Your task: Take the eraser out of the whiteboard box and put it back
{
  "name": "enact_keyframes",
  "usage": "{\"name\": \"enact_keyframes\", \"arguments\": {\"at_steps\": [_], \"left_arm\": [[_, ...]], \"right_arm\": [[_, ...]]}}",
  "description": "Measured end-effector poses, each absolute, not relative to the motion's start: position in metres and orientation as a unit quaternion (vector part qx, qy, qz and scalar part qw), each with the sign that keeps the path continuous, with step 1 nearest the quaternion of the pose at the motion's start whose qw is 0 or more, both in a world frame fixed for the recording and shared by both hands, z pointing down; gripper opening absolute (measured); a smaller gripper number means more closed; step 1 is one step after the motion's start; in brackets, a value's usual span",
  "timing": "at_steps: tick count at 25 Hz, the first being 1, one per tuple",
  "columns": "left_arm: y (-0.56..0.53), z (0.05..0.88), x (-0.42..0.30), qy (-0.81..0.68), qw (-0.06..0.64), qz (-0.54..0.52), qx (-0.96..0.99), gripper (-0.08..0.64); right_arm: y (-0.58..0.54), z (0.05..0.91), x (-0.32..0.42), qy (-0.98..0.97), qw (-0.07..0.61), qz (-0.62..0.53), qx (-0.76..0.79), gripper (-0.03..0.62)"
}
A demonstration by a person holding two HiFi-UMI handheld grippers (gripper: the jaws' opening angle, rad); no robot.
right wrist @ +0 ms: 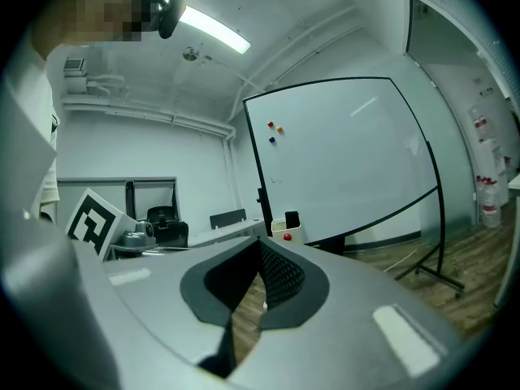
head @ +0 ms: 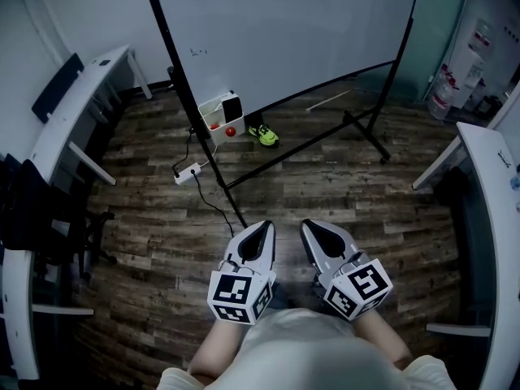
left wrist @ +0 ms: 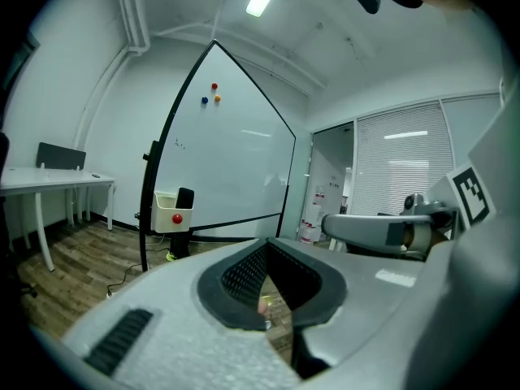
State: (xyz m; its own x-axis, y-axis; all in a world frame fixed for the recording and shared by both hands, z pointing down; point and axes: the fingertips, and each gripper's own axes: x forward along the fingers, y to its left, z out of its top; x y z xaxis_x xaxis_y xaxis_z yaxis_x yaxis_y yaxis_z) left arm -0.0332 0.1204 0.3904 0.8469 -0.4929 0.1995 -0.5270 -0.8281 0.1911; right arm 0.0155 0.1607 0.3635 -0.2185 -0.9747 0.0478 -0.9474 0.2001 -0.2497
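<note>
The white whiteboard box [head: 218, 117] hangs at the lower left of the whiteboard [head: 292, 31], far ahead of me across the floor. The black eraser [head: 231, 106] stands upright in it, with red magnets beside it. In the left gripper view the box [left wrist: 166, 212] and eraser [left wrist: 184, 198] are small and distant at the left; in the right gripper view the box [right wrist: 283, 233] and eraser [right wrist: 292, 219] lie straight beyond the jaws. My left gripper [head: 266, 227] [left wrist: 266, 246] and right gripper [head: 307, 226] [right wrist: 260, 243] are side by side near my body, both shut and holding nothing.
A power strip [head: 188, 171] with its cable lies on the wooden floor by the whiteboard's leg. A green shoe [head: 264, 135] sits under the board. White desks run along the left [head: 73, 112] and right [head: 497, 193]. A dark chair [head: 41, 218] is at the left.
</note>
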Motion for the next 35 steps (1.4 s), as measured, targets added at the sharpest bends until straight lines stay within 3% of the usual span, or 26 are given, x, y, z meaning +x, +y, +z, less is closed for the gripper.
{"name": "enact_keyframes", "arguments": {"at_steps": [35], "left_arm": [[-0.086,0.400,-0.061,-0.281,0.137,0.074,0.947,0.001]], "right_arm": [[-0.058,0.353,0.000,0.799,0.075,-0.102,-0.588,0.006]]}}
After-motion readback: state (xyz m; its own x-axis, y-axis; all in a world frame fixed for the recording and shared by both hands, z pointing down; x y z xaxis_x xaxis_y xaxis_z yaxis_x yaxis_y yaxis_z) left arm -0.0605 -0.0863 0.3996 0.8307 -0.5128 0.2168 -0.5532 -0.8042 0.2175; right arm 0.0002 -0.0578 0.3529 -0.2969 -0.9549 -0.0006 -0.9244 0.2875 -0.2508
